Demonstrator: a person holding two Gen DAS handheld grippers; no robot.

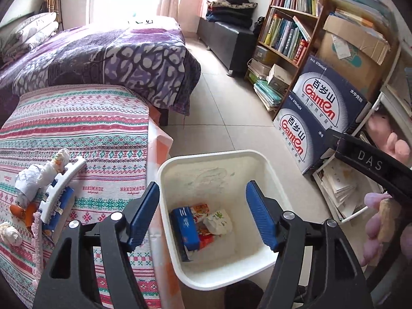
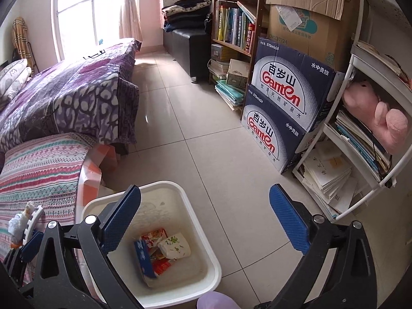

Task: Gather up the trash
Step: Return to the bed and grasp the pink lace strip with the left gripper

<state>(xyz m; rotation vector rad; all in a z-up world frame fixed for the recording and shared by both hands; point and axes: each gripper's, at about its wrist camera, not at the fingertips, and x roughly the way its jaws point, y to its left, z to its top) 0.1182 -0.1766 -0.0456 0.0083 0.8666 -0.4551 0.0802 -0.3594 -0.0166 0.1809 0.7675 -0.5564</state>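
Observation:
A white trash bin point(image 1: 164, 172) stands on the floor beside the striped table; it also shows in the right wrist view point(image 2: 206, 252). Inside lie a blue packet point(image 1: 185, 229), red wrappers point(image 1: 203, 212) and a white wrapper point(image 1: 219, 222). My left gripper point(image 1: 203, 216) is open and empty above the bin. My right gripper point(image 2: 206, 226) is open and empty, above the bin's right side. On the table's left lies a trash pile point(image 1: 38, 188): crumpled paper, a white foam strip, a blue packet, orange bits.
The table wears a striped cloth point(image 1: 77, 128). A purple bed point(image 1: 103, 56) lies behind. Ganten boxes point(image 2: 283, 108), a bookshelf point(image 2: 231, 25) and a white rack point(image 2: 360, 141) line the right. Tiled floor point(image 2: 200, 128) lies between.

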